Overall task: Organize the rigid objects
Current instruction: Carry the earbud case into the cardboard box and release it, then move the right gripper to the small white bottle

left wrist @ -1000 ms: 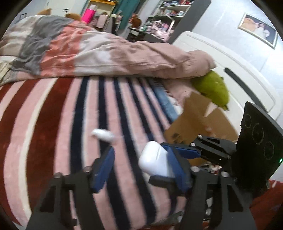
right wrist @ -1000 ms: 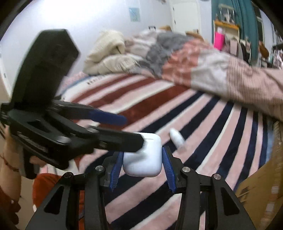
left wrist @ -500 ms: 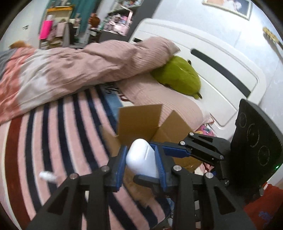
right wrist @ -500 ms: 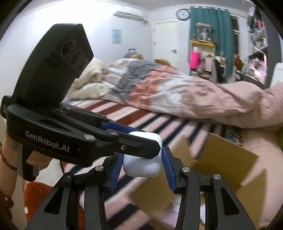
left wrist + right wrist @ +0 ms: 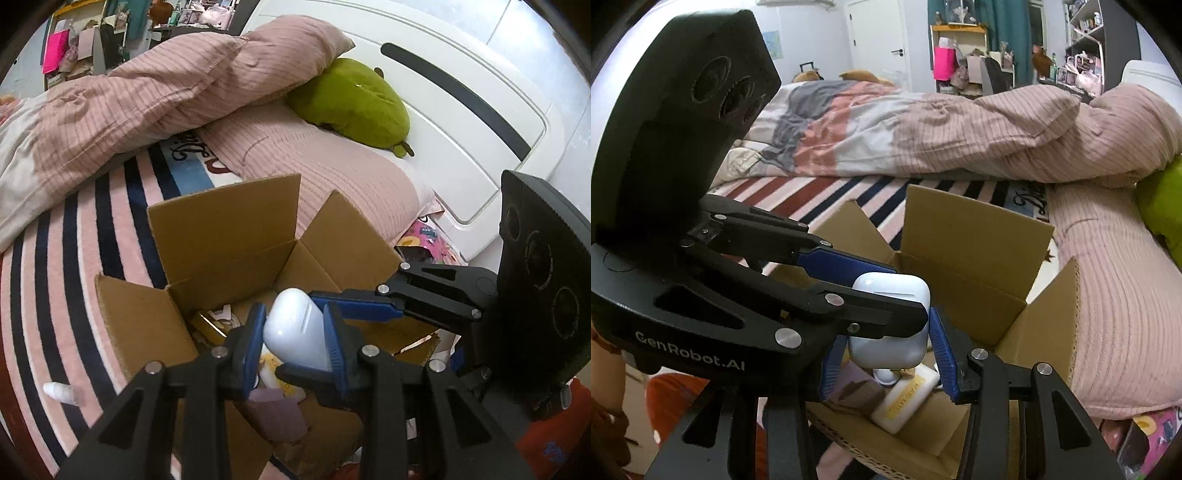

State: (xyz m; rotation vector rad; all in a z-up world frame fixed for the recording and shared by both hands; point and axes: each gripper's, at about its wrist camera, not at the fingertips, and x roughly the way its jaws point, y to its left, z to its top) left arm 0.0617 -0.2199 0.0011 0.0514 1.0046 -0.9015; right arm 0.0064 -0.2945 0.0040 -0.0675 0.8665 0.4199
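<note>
A white earbud case (image 5: pixel 297 328) is clamped between the blue pads of my left gripper (image 5: pixel 295 345), held above an open cardboard box (image 5: pixel 221 225) on the striped bed. In the right wrist view the same case (image 5: pixel 890 321) sits between the left gripper's fingers, and my right gripper (image 5: pixel 884 360) stands around it with its pads apart from the case's sides. The box (image 5: pixel 975 236) holds several small items, among them a cream bottle (image 5: pixel 905 400).
A small white object (image 5: pixel 61 393) lies on the striped blanket left of the box. A pink quilt (image 5: pixel 147 81), a pink pillow (image 5: pixel 317 170) and a green plush (image 5: pixel 351 103) lie behind the box. A white headboard (image 5: pixel 480 110) is at right.
Both grippers have swung with the case from over the striped blanket to above the open box. The left gripper closed on the case; the right gripper's pads have opened away from it.
</note>
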